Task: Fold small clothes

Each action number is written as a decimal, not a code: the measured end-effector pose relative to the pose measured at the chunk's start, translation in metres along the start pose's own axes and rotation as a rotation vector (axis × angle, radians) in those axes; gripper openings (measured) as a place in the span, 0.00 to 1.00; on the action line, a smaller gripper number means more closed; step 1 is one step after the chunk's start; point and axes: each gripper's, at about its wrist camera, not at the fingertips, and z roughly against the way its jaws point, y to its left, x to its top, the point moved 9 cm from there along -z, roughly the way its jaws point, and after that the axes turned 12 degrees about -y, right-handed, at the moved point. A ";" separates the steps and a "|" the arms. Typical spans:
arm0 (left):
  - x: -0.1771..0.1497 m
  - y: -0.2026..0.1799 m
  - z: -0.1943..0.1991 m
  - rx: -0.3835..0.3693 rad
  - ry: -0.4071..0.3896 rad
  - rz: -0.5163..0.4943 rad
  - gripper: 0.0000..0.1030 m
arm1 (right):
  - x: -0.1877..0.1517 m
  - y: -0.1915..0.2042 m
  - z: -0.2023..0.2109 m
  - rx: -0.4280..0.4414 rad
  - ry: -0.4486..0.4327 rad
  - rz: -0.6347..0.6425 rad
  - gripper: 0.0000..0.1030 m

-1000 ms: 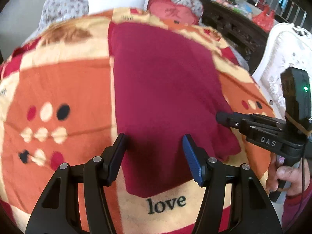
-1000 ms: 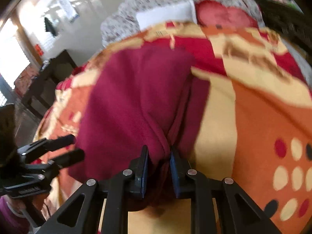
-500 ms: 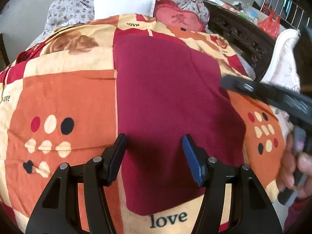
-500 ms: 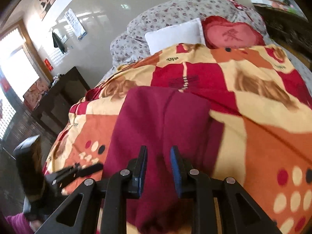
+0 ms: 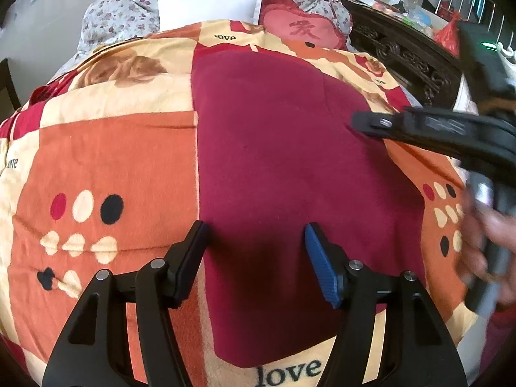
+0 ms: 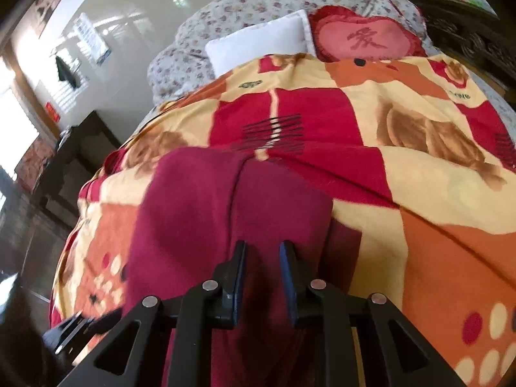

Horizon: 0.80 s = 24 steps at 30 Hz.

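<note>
A dark red garment (image 5: 283, 161) lies flat on the patterned bed cover, folded into a long panel. My left gripper (image 5: 254, 242) is open and empty, held above the garment's near left part. My right gripper (image 6: 262, 264) is nearly shut with a narrow gap, and whether cloth is between the pads is unclear; it hangs over the garment (image 6: 206, 213), whose right side is folded over onto itself. The right gripper also shows in the left wrist view (image 5: 371, 122), above the garment's right edge.
An orange, cream and red blanket (image 5: 96, 167) covers the bed. A white pillow (image 5: 209, 8) and a red heart cushion (image 5: 300, 29) lie at the head. A dark carved headboard (image 5: 412, 58) stands at the right. A dark side table (image 6: 74, 158) stands left of the bed.
The right gripper has lifted from the garment's near right corner and carried it up and away, so the right side now lies folded over. The left gripper has stayed open and drawn back slightly.
</note>
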 end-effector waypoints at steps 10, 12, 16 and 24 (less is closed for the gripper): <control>-0.004 -0.001 0.000 0.019 0.010 -0.001 0.61 | -0.070 -0.010 0.015 -0.059 0.058 0.016 0.40; -0.005 0.000 0.002 0.007 0.022 0.016 0.61 | -0.067 -0.014 0.020 -0.031 0.053 -0.040 0.40; 0.003 0.009 0.009 -0.038 0.028 0.078 0.61 | -0.057 -0.007 0.036 -0.006 -0.002 -0.015 0.44; 0.022 0.036 -0.009 -0.119 0.026 0.234 0.67 | -0.048 -0.035 0.019 0.050 -0.020 -0.197 0.73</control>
